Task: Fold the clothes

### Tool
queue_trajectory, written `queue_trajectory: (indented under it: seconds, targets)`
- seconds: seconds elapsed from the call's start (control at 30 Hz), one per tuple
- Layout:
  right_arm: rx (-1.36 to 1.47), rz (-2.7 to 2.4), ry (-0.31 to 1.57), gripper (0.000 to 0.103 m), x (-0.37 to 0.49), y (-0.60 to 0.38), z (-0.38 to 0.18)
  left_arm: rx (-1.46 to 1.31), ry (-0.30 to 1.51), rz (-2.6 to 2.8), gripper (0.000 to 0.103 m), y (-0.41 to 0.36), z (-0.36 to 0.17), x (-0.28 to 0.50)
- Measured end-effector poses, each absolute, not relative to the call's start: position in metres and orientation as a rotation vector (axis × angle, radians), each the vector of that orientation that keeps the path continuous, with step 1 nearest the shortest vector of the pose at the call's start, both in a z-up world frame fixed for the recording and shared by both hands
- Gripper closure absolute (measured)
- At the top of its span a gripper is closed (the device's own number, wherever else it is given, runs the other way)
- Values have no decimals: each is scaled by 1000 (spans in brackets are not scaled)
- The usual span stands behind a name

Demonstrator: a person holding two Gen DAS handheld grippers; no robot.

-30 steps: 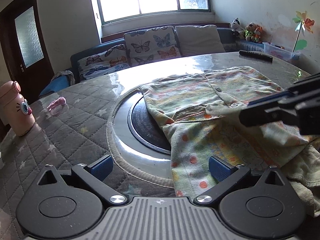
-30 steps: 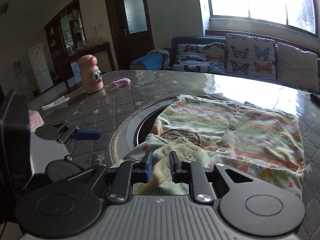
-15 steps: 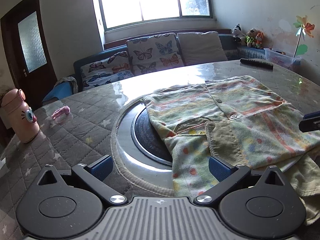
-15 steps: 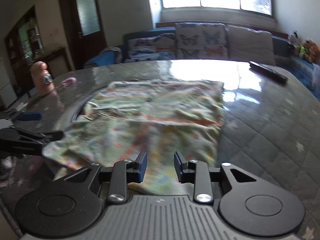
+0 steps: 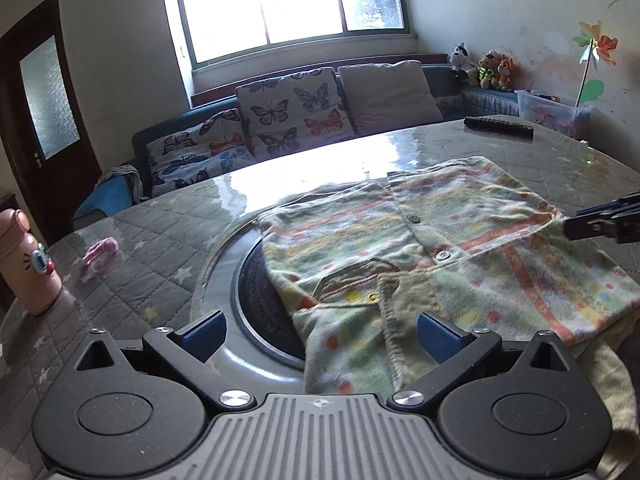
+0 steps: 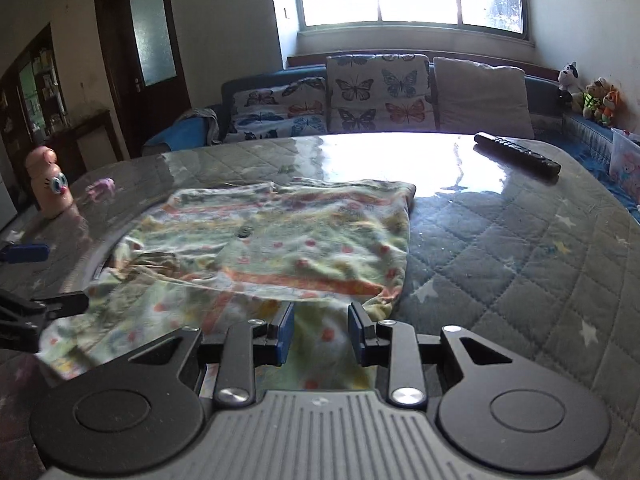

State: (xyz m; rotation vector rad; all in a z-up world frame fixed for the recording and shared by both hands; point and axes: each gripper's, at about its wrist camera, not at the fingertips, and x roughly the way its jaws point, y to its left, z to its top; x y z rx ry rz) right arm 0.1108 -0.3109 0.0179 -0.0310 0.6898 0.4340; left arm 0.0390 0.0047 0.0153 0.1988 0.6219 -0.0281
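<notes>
A small pale-green buttoned shirt (image 5: 440,240) with orange stripes and dots lies partly folded on the round table, its left side over the dark centre disc (image 5: 256,292). It also shows in the right wrist view (image 6: 280,248). My left gripper (image 5: 320,336) is open wide and empty, just above the shirt's near edge. My right gripper (image 6: 320,334) is open and empty, its fingers over the shirt's near right edge. The right gripper's fingers (image 5: 600,224) show at the shirt's right side in the left wrist view.
A pink cartoon bottle (image 5: 24,264) and a small pink item (image 5: 100,252) stand at the table's left. A black remote (image 6: 516,154) lies at the far right. A sofa with butterfly cushions (image 5: 292,108) is behind the quilted table cover (image 6: 520,260).
My right gripper let go of the shirt's edge, opened wider and pulled back to the shirt's right side. The folded-over flap now lies flat. My left gripper stayed open and rose slightly.
</notes>
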Motion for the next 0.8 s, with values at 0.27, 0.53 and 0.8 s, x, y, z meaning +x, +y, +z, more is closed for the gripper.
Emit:
queue_trajectory:
  seconds: [0.27,0.53,0.8]
  targets:
    - [-17,424,718,74,116,-323,12,230,637,-34,0,-7,12,62]
    - [-69,494,734,71,79,-323,11,275,672,-27,0,-9,-3,64]
    - [-136,515,704,66,51,-323,17,323,671,-4,0,-6,-10,45]
